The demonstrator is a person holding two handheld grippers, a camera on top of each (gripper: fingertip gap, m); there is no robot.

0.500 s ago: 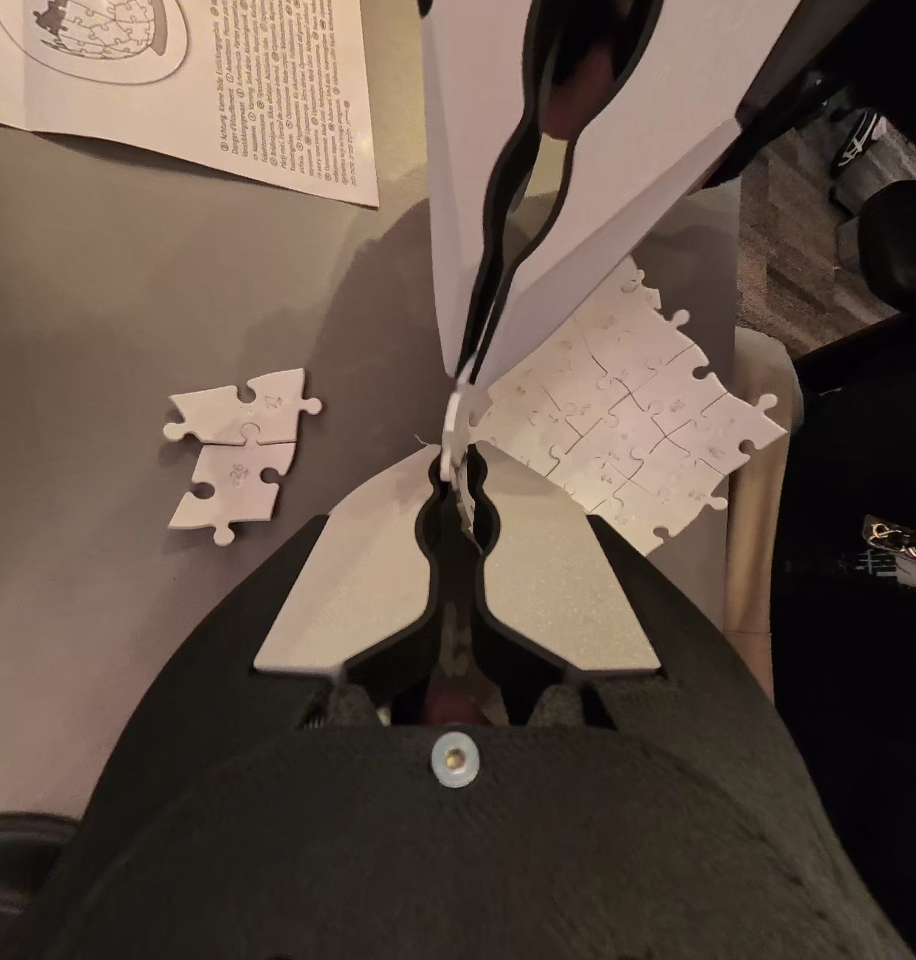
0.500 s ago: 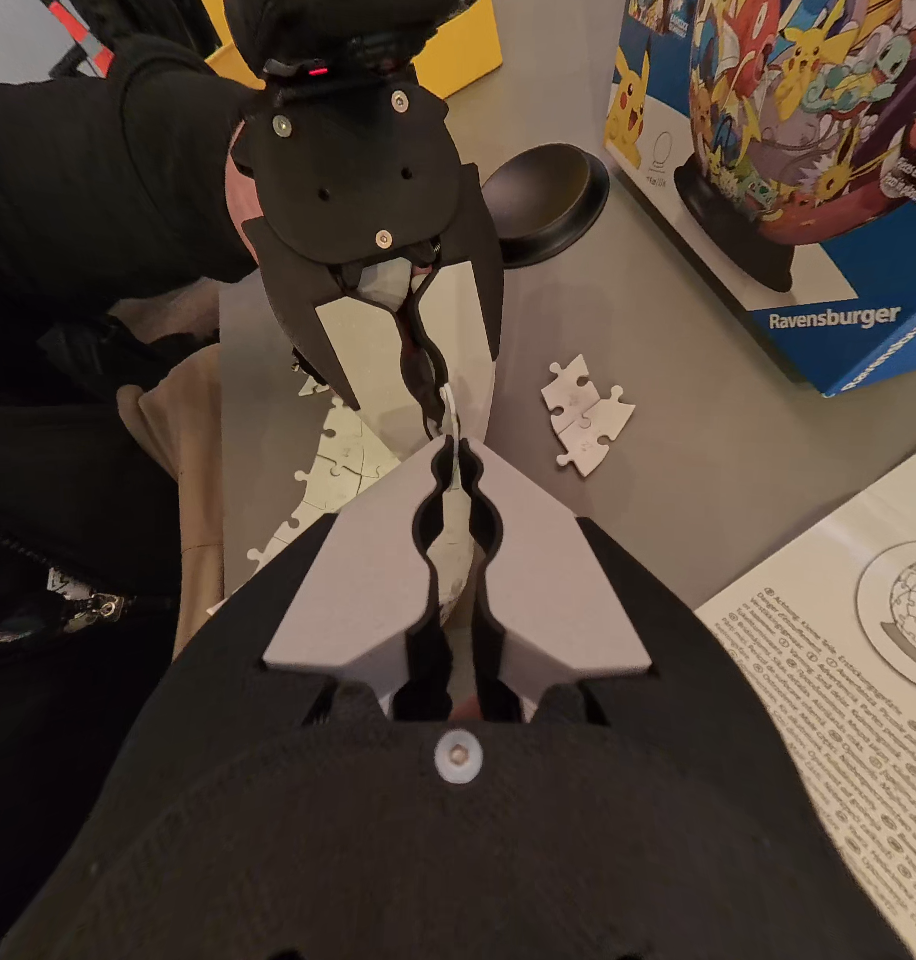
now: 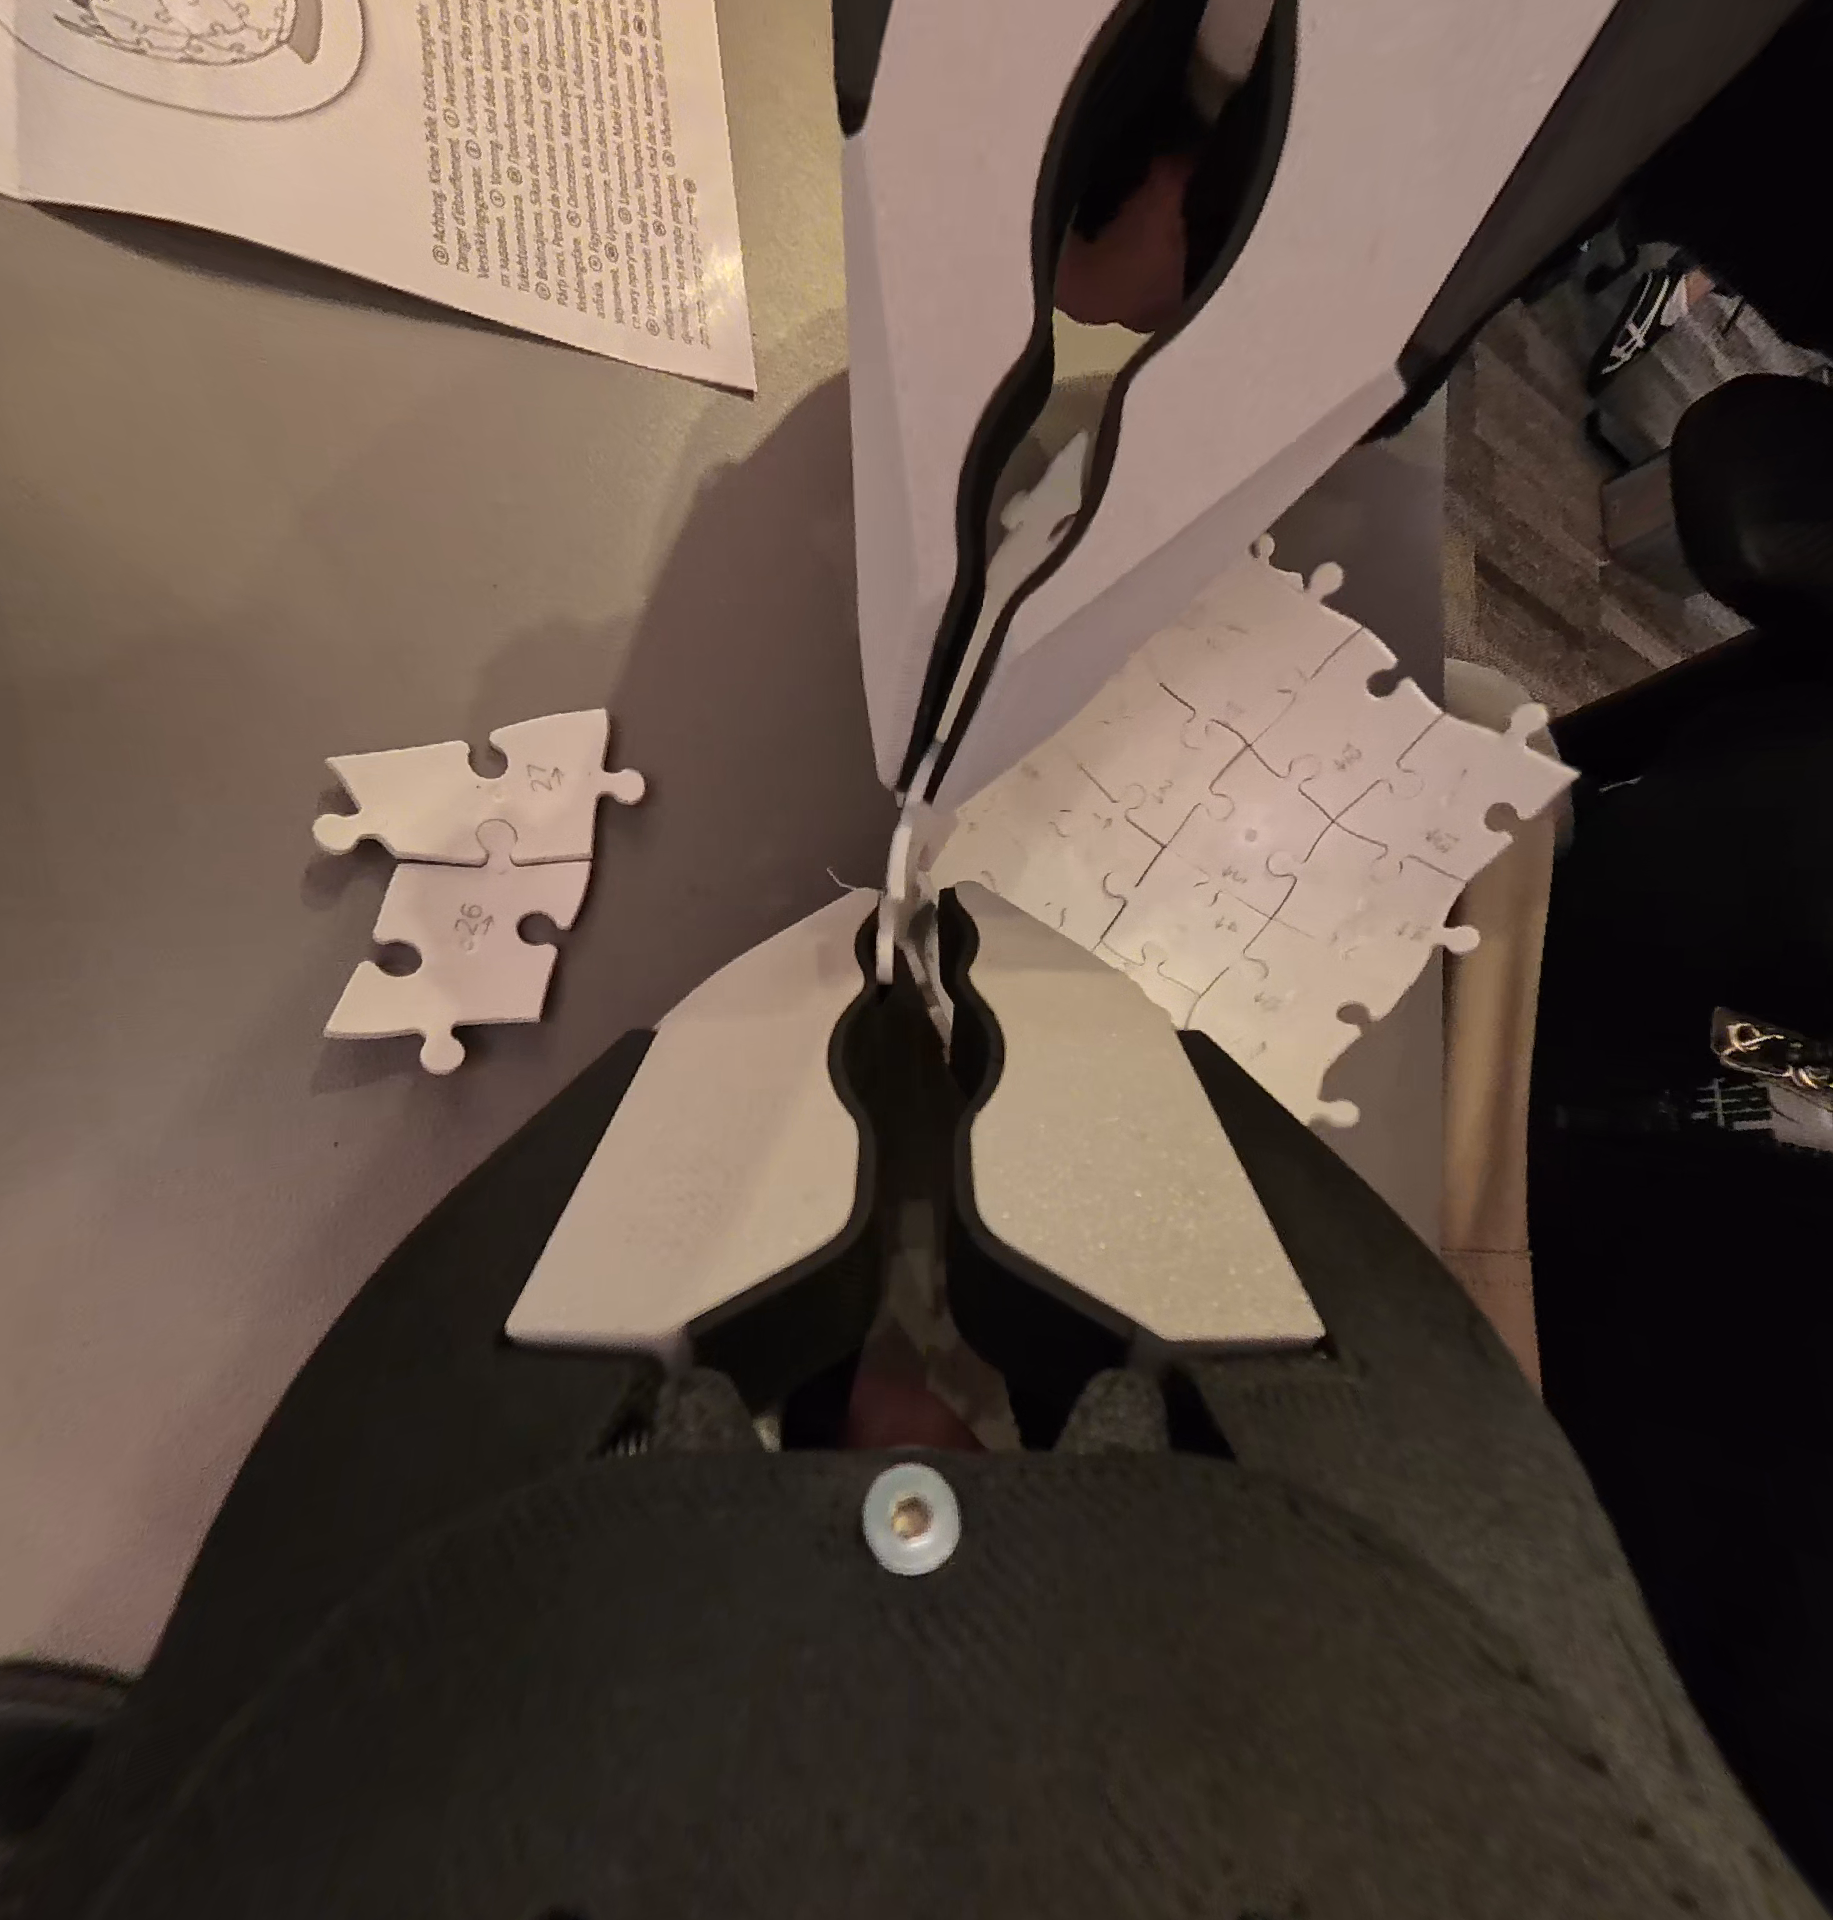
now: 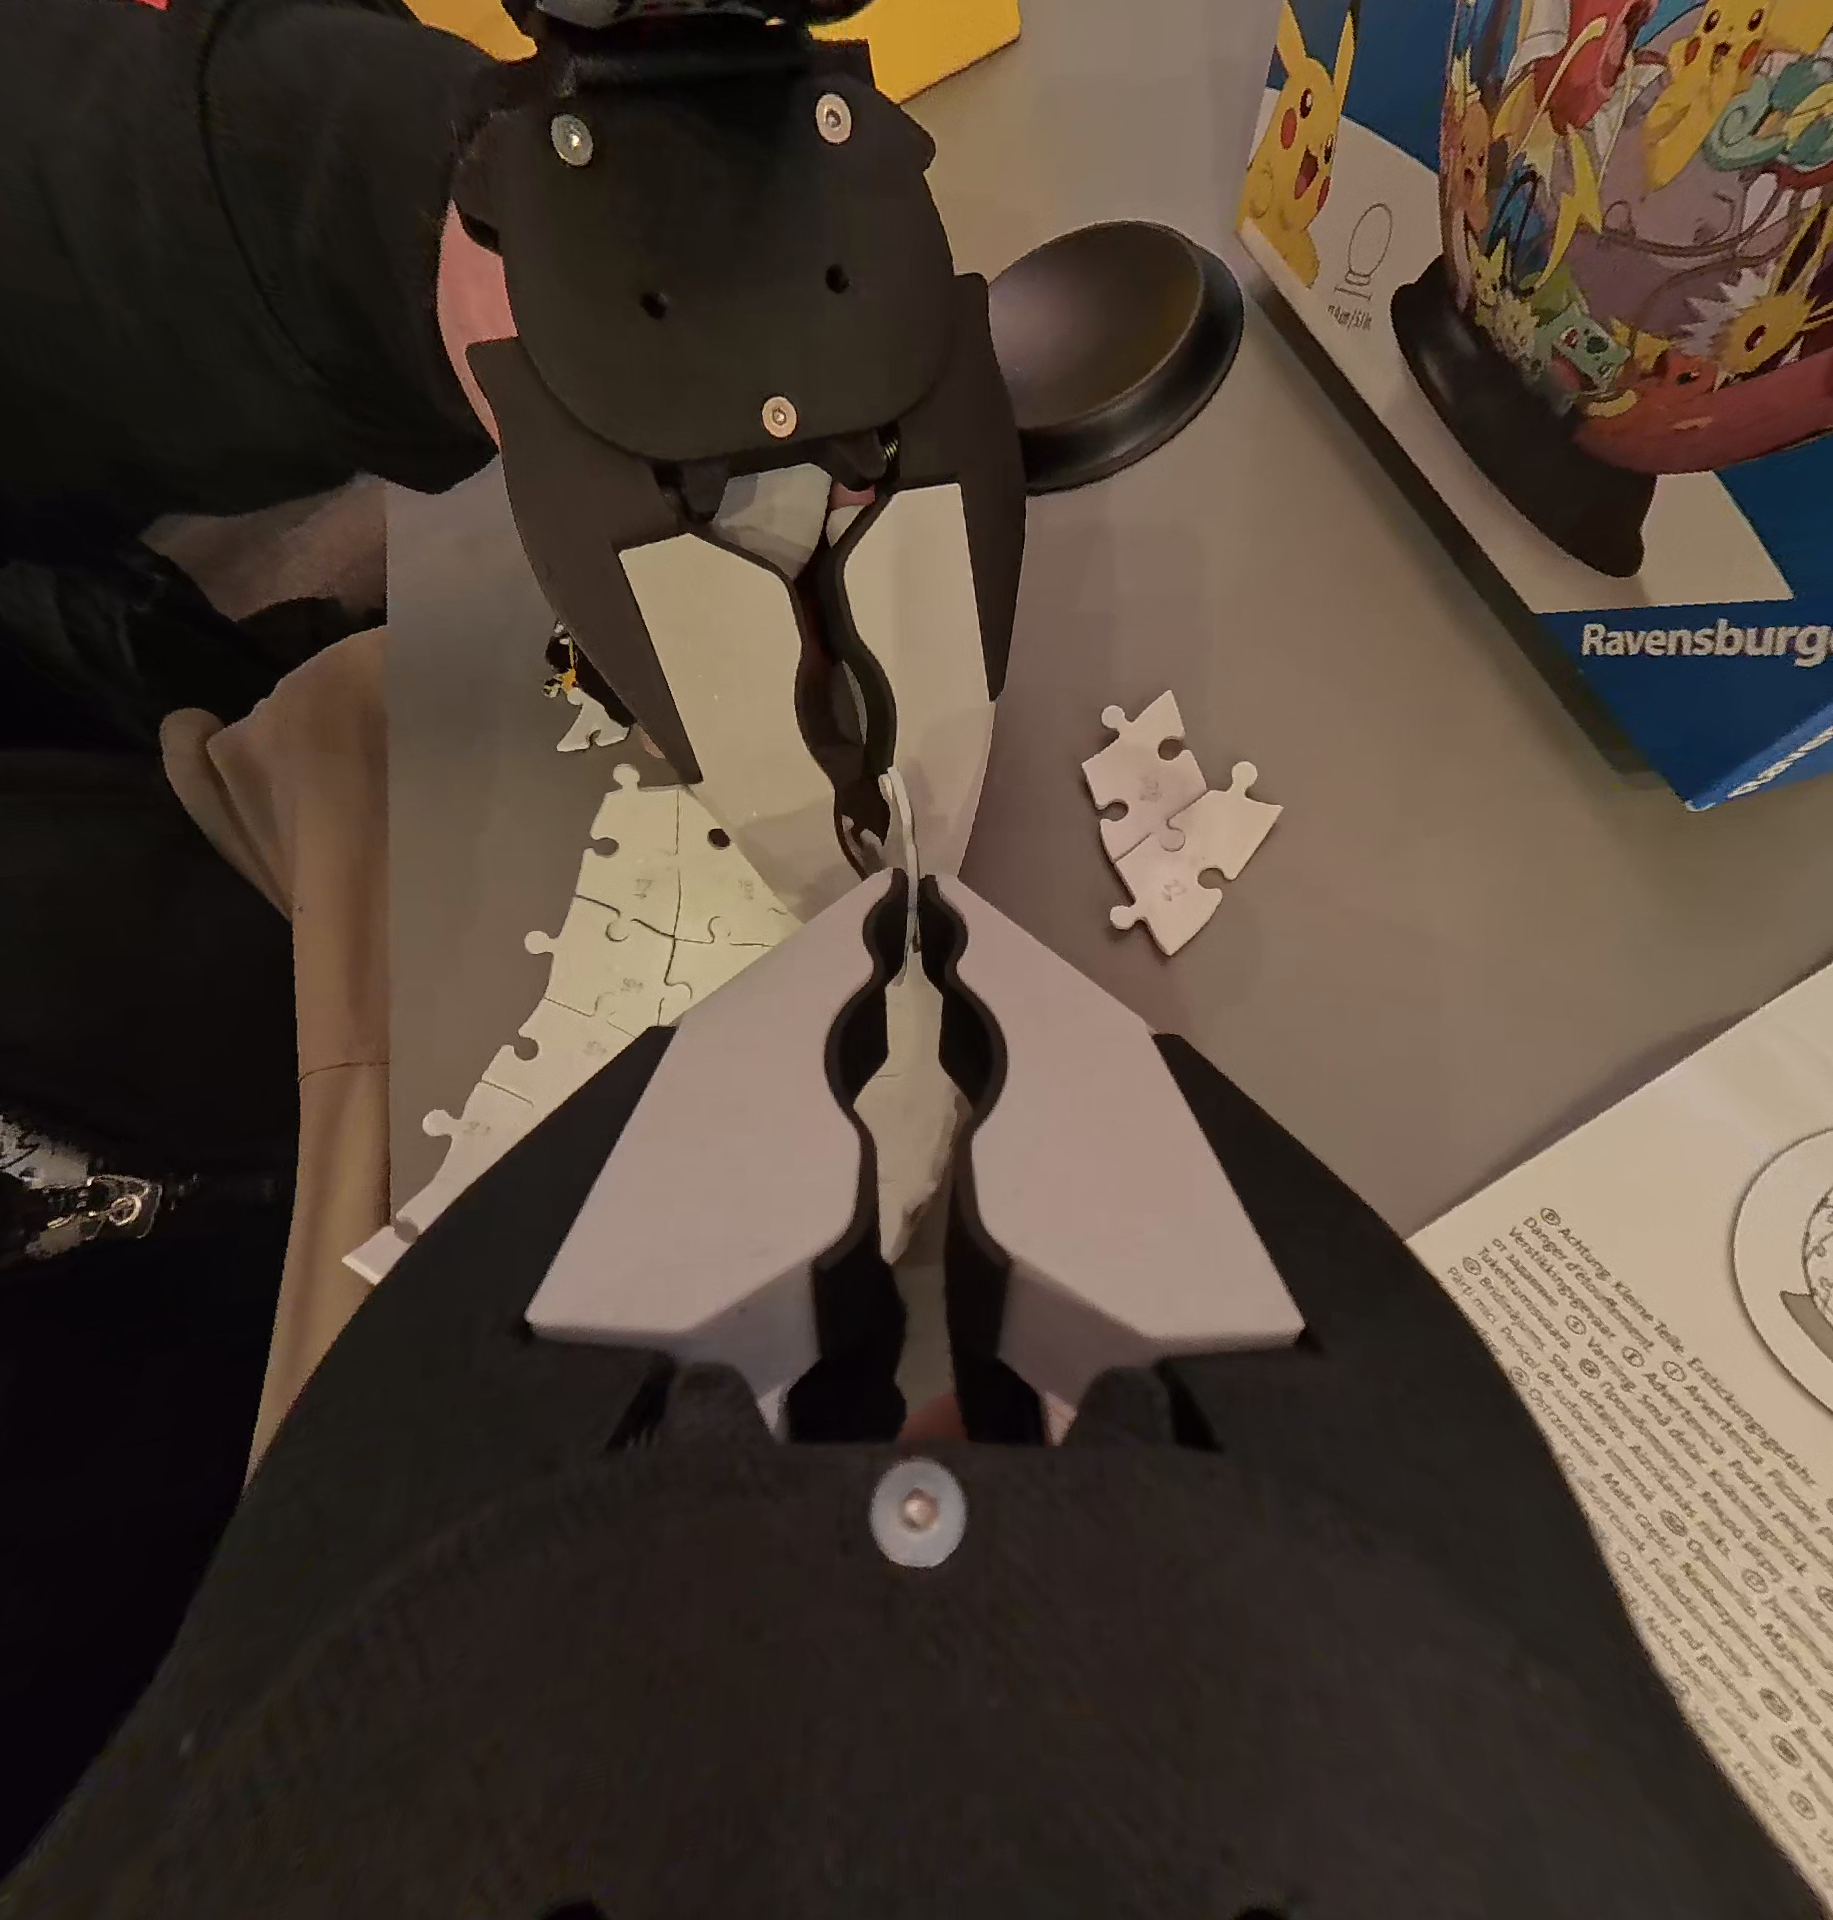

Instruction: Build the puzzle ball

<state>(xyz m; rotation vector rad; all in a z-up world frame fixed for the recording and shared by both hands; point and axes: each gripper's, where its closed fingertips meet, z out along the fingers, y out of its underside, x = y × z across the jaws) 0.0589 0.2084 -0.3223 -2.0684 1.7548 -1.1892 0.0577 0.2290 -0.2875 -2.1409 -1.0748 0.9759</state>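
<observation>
My left gripper (image 3: 907,920) is shut on a white puzzle piece (image 3: 904,857), held edge-on above the grey table. My right gripper (image 4: 907,888) is shut on another white piece (image 4: 907,1143), which also shows between its jaws in the left wrist view (image 3: 1047,499). The two grippers point at each other, tips almost touching, and the pieces meet between them. The right gripper (image 3: 917,779) comes in from the top of the left wrist view. The left gripper (image 4: 870,831) does the same in the right wrist view. Below lies an assembled patch of several pieces (image 3: 1255,821) (image 4: 642,935).
Two joined loose pieces (image 3: 476,862) (image 4: 1172,821) lie on the table. An instruction sheet (image 3: 372,135) (image 4: 1670,1403), a black round stand (image 4: 1109,353) and the colourful puzzle box (image 4: 1670,416) are nearby. The table edge (image 3: 1442,727) is beside the patch, with a person's dark clothing beyond.
Both grippers stay shut, tip to tip. They have tilted slightly towards each other, and the piece inside the right gripper's jaws now shows in the left wrist view.
</observation>
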